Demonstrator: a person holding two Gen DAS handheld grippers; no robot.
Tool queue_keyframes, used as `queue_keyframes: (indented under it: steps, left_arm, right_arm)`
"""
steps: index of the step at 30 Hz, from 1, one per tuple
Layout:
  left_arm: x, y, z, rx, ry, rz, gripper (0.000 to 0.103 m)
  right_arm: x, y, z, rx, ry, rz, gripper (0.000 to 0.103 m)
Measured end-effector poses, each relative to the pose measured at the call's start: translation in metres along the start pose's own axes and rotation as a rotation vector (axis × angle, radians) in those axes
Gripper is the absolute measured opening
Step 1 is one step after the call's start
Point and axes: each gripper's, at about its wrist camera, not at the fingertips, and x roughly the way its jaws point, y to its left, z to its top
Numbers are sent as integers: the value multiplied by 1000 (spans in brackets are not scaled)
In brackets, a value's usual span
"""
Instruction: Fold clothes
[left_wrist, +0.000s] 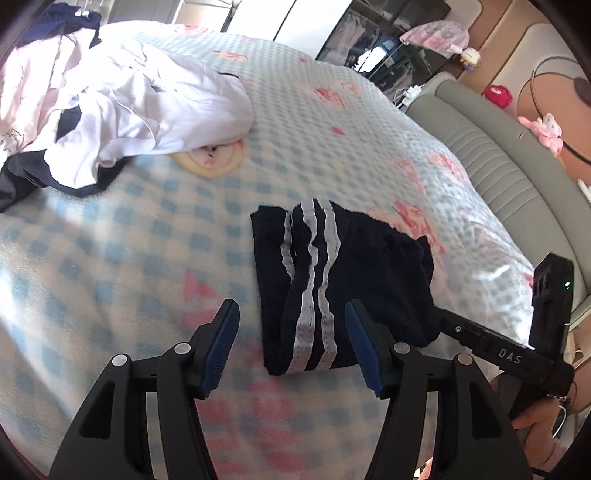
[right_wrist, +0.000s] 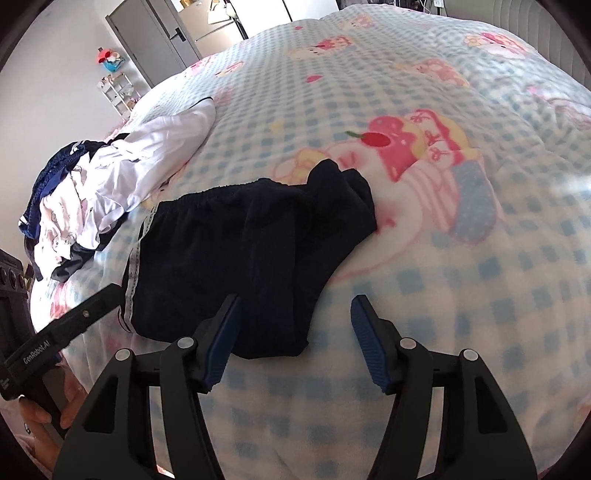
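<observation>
Left gripper (left_wrist: 291, 343): mine, released, grasping nothing
Right gripper (right_wrist: 295, 341): mine, released too
Shorts (left_wrist: 343, 280): folded on blanket (left_wrist: 129, 258)

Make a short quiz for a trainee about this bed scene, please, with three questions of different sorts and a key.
1. True or false: the left gripper is shut on the dark navy shorts with white side stripes.
2. Which lies on the blue-checked fleece blanket, apart from the shorts? A) a heap of white and pink unfolded clothes B) a stack of books C) a folded towel
3. Fill in: the fingers of the right gripper are ____.

Key: 1 false, both grippers are open and hold nothing; 2 A; 3 open.
</observation>
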Motion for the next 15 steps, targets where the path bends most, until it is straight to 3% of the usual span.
queue_keyframes:
  steps: [5,9,12,15]
  left_arm:
    - [8,-13,-6,28,21,1,61]
    - [16,-14,-7,42,34,47,61]
    - [18,-5,-5,16,42,93,61]
    - [12,3,-4,-29,28,78,61]
  right_arm:
    - [-1,10,-3,-29,14,3,63]
    - [5,16,-5,-58,31,-7,63]
    - [17,11,-10,-67,61,-40,61]
    - [9,-7,-11,2,44,-10,60]
